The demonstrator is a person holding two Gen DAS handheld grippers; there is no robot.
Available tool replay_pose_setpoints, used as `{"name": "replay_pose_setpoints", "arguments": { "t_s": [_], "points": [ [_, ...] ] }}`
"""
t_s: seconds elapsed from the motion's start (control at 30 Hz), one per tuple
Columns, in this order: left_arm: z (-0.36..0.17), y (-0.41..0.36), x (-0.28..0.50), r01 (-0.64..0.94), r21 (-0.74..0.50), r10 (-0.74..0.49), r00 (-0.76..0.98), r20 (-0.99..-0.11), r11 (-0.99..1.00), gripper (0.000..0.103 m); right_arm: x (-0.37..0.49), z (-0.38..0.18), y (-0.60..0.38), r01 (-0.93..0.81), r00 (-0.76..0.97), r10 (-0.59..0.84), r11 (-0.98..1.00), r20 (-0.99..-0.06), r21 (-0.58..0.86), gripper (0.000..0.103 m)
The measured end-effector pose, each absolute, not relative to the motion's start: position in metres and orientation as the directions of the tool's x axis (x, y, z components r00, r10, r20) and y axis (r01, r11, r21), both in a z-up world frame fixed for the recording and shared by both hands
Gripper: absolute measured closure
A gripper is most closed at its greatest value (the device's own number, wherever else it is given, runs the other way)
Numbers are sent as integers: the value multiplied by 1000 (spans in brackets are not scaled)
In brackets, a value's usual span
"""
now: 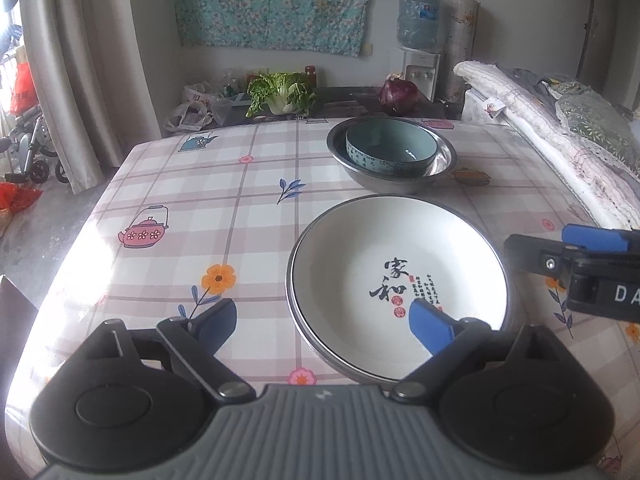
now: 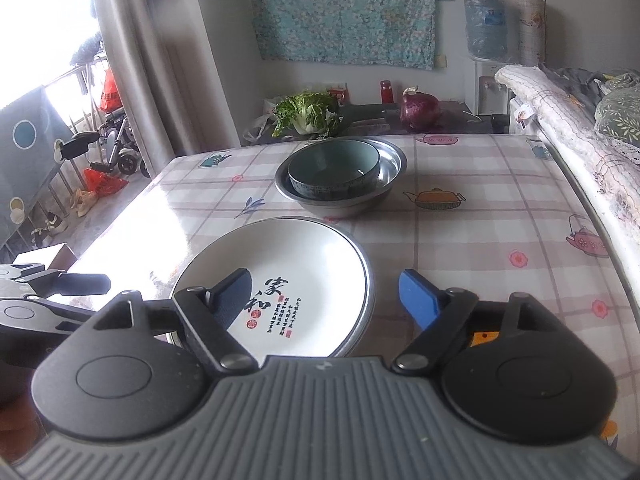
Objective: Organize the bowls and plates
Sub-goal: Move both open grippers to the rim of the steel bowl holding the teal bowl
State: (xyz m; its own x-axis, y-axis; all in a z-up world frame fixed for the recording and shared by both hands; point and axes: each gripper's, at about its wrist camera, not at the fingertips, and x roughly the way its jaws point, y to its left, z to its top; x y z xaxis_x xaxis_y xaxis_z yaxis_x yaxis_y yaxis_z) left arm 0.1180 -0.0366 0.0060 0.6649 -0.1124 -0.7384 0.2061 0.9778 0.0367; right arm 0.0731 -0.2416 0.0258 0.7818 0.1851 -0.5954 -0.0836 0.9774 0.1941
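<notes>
White plate (image 1: 400,280) stacked on a metal plate (image 1: 320,348), table (image 1: 240,216) centre. At 12 o'clock: teal bowl (image 1: 390,148) nested inside steel basin (image 1: 440,160). Left gripper (image 1: 324,328), right gripper (image 2: 324,300): jaws spread, holding nothing.

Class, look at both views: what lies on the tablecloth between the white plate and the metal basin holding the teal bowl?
Nothing: between the white plate and the metal basin only bare checked tablecloth shows, in both wrist views.

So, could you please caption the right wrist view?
Open right hand-held gripper above stacked white plates, teal bowl behind.
</notes>
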Motion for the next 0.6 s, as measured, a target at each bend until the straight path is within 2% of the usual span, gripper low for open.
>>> {"name": "replay_pose_setpoints", "arguments": {
  "t_s": [0.3,0.6],
  "points": [
    [9,-31,168,167,81,-59,693,-718,983,8,100,30,-262,-53,783,199,965,-590,256,22],
    [7,-35,222,193,72,-96,737,-670,979,8,146,24,-300,-9,794,187,955,-579,296,22]
  ]
}}
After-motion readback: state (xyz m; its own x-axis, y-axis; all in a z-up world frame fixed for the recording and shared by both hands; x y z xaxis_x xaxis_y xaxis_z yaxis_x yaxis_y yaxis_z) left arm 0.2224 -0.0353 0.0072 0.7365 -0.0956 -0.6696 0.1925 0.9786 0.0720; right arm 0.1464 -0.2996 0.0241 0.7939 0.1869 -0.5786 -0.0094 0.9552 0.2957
